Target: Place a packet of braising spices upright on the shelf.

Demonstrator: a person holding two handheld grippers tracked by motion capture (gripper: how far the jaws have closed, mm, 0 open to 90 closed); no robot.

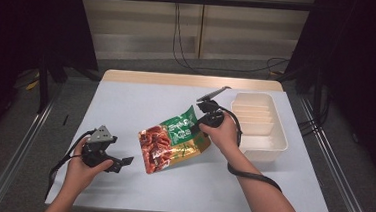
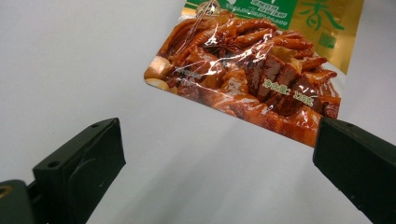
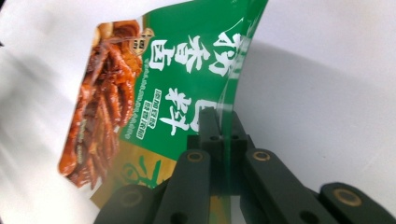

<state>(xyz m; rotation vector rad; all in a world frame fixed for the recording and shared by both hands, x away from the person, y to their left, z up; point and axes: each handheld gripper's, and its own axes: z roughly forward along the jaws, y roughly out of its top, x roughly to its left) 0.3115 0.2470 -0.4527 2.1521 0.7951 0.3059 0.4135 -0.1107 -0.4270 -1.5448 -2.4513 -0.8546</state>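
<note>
Right claw (image 3: 223, 133) pinches snack pouch (image 3: 154, 93) edge; left claw (image 2: 215, 154) wide, white tray (image 1: 260, 122) beside.

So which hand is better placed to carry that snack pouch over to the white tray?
Right. The right gripper is shut on the snack pouch at its edge, with the white tray just beside that hand. The left gripper stands open short of the pouch's far end, holding nothing.

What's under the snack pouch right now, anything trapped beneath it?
Beneath the glossy green, gold and red snack pouch, pinched by the right gripper, only the pale grey tabletop shows around its edges. The patch directly under it is covered.
</note>
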